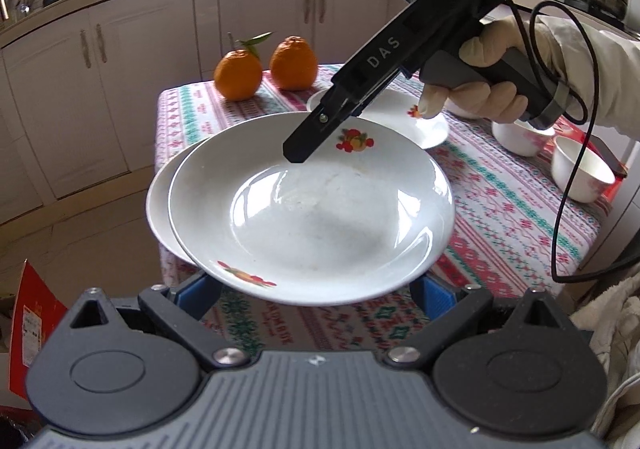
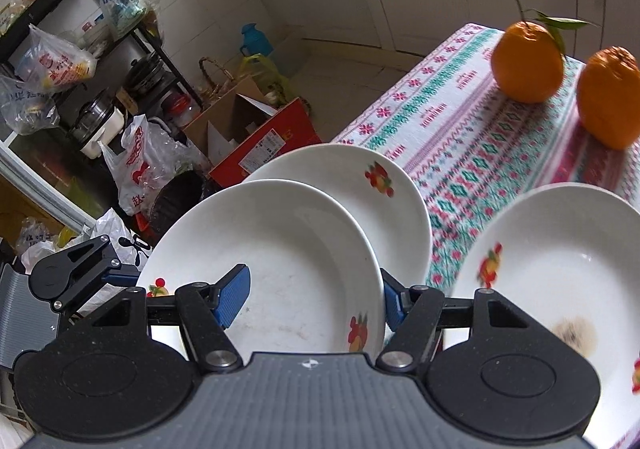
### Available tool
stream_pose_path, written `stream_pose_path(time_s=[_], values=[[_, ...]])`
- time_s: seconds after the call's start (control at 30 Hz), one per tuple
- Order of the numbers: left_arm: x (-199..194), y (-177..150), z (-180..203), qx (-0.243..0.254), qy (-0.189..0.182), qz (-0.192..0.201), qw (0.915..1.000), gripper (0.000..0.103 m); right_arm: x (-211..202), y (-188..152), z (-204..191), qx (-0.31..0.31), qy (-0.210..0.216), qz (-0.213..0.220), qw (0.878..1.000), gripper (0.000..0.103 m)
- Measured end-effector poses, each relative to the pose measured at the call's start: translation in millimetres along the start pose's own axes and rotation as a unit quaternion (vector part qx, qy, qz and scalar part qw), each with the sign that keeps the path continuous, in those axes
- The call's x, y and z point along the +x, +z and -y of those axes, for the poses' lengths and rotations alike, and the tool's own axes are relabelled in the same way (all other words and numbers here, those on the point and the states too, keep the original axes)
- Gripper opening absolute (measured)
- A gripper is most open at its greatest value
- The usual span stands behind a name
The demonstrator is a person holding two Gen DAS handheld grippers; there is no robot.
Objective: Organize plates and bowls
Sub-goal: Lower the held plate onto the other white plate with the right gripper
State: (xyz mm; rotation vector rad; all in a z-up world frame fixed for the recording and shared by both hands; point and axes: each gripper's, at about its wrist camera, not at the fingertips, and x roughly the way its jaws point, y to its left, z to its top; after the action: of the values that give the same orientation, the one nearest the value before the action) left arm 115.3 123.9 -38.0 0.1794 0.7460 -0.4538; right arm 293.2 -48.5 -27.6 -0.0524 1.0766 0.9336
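Observation:
A white deep plate (image 1: 320,229) with fruit prints hangs tilted over the table's near left corner. My right gripper (image 1: 298,153) is shut on its far rim. In the right wrist view the gripper (image 2: 314,299) has one blue pad inside the plate (image 2: 288,249) and the other outside the rim. My left gripper (image 1: 318,293) stands wide open, its fingers under the plate's near rim. It also shows at the plate's left edge (image 2: 120,275). A second plate (image 1: 158,205) (image 2: 348,185) lies on the table just below. A third plate (image 1: 432,129) (image 2: 560,269) lies further right, near two white bowls (image 1: 516,137) (image 1: 580,177).
Two oranges (image 1: 238,75) (image 1: 294,63) stand at the far end of the patterned tablecloth (image 1: 500,217). A gloved hand (image 1: 492,85) holds the right gripper, and its cable (image 1: 560,209) loops over the bowls. Boxes and bags (image 2: 272,141) crowd the floor left of the table.

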Motion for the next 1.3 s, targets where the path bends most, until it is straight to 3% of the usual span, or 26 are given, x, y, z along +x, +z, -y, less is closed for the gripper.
stream_pose_path(time_s=[0.53, 1.3], values=[[10.7, 5.5, -27.7, -0.026, 0.003, 0.004, 0.9997, 0.1, 26.2, 25.2, 2.8, -0.012, -0.009, -0.008, 1.0, 0.072], [20.9, 7.1, -37.4, -0.027, 0.008, 0.002, 0.9996, 0.1, 36.0, 24.4, 14.0, -0.004, -0.021, -0.018, 1.0, 0.072]])
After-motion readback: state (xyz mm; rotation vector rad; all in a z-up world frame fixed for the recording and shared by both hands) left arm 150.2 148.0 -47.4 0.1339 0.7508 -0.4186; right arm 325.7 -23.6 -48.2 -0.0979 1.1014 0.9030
